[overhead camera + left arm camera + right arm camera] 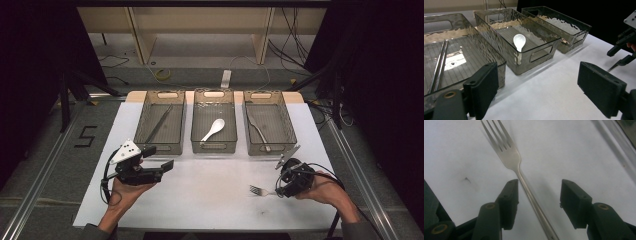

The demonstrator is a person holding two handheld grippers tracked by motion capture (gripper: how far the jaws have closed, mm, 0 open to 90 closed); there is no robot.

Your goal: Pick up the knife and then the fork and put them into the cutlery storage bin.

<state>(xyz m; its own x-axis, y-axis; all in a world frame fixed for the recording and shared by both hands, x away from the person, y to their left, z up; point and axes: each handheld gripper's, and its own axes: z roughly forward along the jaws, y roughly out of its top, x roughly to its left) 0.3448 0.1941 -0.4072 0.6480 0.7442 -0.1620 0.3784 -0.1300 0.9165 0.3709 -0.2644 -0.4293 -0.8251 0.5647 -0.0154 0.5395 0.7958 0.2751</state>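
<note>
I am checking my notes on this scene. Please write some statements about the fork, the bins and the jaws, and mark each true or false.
1. The fork lies on the table. True.
2. The right gripper has its jaws shut on the fork. False: the handle lies between them, but a gap remains.
3. The spoon is in the middle bin. True.
4. The left gripper holds the spoon. False: its jaws are open and empty.
5. The right bin is empty. False: it holds a utensil.

Overhead light on white table [210,195], dark surround; glare on 3 clear bins [534,45]; near jaws soft, slightly blurred.
</note>
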